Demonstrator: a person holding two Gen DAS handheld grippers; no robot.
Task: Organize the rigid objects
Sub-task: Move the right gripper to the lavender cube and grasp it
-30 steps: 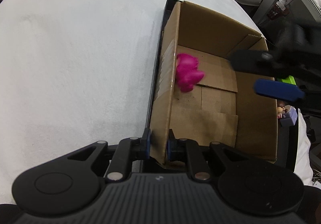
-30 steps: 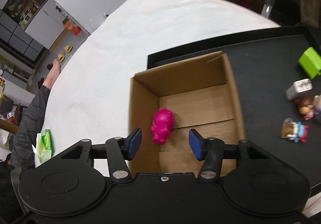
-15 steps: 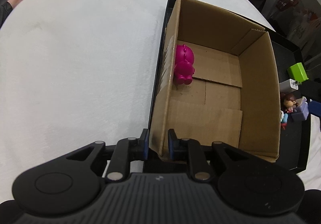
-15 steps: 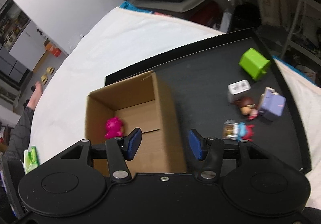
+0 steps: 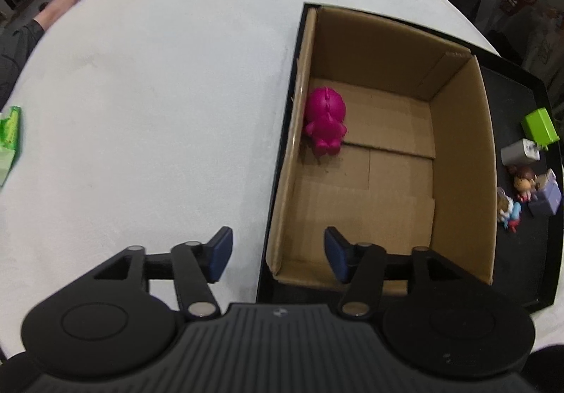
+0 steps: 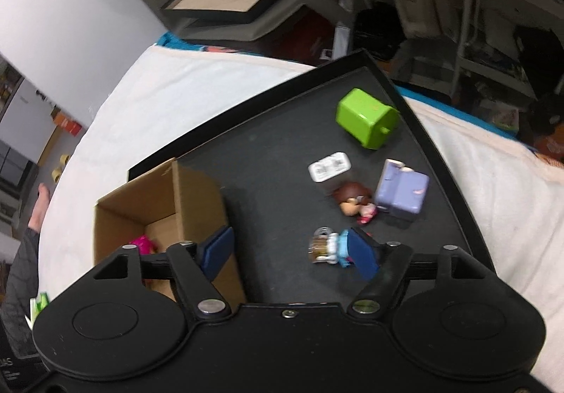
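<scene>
Nearest, the left hand-held gripper (image 5: 278, 253) hangs with its jaws spread wide and empty over the near corner of the cardboard box (image 5: 458, 160). Inside the box, against its left wall, lies the pink figure (image 5: 326, 120), the only item sorted so far. The right hand-held gripper (image 6: 289, 253), jaws also apart and empty, hovers beside the box over the black tray (image 6: 268, 160). Beyond the box, five items wait: a blue-dressed figurine (image 6: 326, 246), a brown-haired doll (image 6: 354, 201), a lilac block (image 6: 402, 190), a white charger (image 6: 329, 166), and farthest, a green cube (image 6: 366, 118).
</scene>
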